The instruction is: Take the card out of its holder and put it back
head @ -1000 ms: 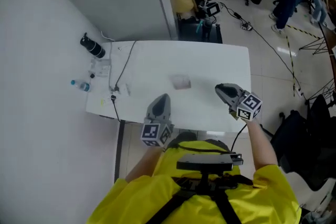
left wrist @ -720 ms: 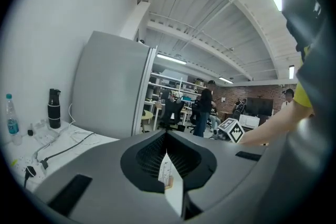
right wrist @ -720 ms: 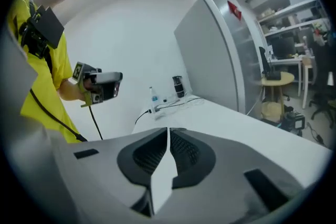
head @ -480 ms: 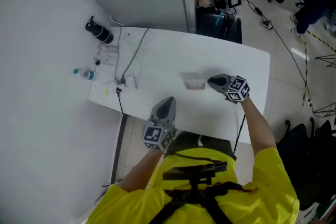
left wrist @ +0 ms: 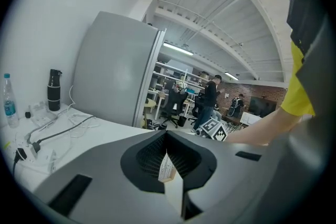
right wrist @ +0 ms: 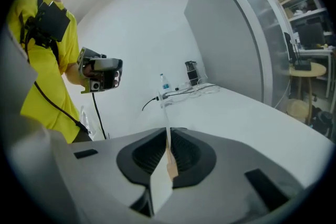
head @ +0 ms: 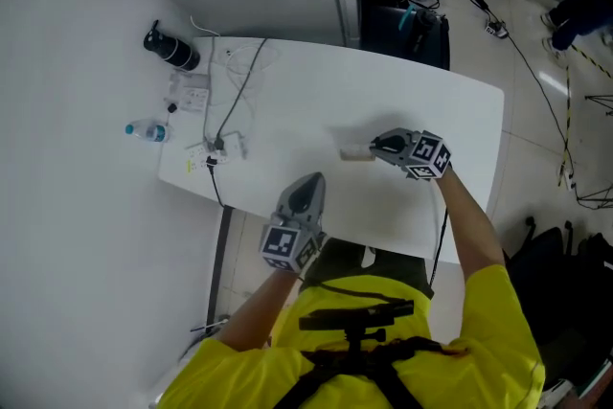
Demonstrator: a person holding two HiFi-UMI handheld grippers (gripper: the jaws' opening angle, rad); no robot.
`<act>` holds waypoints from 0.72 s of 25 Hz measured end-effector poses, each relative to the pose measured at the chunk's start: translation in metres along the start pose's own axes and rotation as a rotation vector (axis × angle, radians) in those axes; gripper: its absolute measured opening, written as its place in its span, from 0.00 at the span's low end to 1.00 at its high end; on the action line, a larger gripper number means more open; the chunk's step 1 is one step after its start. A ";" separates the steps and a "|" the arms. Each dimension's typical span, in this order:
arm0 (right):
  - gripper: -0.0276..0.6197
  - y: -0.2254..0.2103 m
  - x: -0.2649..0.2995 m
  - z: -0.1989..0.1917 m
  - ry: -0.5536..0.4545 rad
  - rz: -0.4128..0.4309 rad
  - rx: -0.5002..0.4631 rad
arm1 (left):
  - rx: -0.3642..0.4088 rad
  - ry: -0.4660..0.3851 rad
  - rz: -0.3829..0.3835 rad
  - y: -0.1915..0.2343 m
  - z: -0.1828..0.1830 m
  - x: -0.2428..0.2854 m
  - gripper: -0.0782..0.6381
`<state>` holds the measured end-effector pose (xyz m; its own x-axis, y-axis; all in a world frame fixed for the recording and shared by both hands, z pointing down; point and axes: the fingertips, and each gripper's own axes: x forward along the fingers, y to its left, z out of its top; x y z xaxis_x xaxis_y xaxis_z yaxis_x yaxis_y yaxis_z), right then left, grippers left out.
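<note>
At right claw (head: 377,147) tips, thin clear plastic card holder (head: 355,153) sits pinched edge-on, long axis twd left; left claw (head: 310,179) pressed together, empty, farther off.

The white tabletop (head: 412,96) fills the middle of the head view. Near its upper left corner stands a black bottle (head: 172,53), and a small water bottle (head: 146,131) is at the left edge. Thin cables (head: 236,91) run between them. Near the centre is a pale card holder (head: 356,152), perhaps not lying fully flat.
</note>
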<state>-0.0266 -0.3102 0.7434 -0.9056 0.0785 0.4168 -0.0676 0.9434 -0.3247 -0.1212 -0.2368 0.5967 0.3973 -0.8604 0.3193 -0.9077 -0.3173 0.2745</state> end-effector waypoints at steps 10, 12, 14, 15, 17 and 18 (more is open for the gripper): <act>0.07 0.012 -0.017 0.006 -0.031 -0.009 -0.039 | 0.030 0.004 -0.046 0.000 0.008 0.004 0.10; 0.07 0.011 -0.025 0.020 -0.052 -0.017 -0.039 | 0.041 -0.010 -0.055 -0.001 0.014 0.004 0.10; 0.07 0.015 -0.038 0.043 -0.079 -0.024 -0.047 | 0.048 -0.021 -0.061 -0.001 0.022 0.002 0.10; 0.07 0.017 -0.046 0.058 -0.099 -0.031 -0.052 | 0.050 -0.025 -0.064 -0.001 0.026 0.001 0.10; 0.07 0.021 -0.067 0.098 -0.153 -0.044 -0.053 | 0.051 -0.034 -0.067 0.000 0.034 0.000 0.10; 0.07 0.023 -0.079 0.119 -0.179 -0.045 -0.053 | 0.050 -0.040 -0.070 0.001 0.038 -0.001 0.10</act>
<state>-0.0063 -0.3331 0.6022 -0.9624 -0.0184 0.2709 -0.0921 0.9607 -0.2618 -0.1272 -0.2510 0.5624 0.4548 -0.8506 0.2638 -0.8841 -0.3958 0.2484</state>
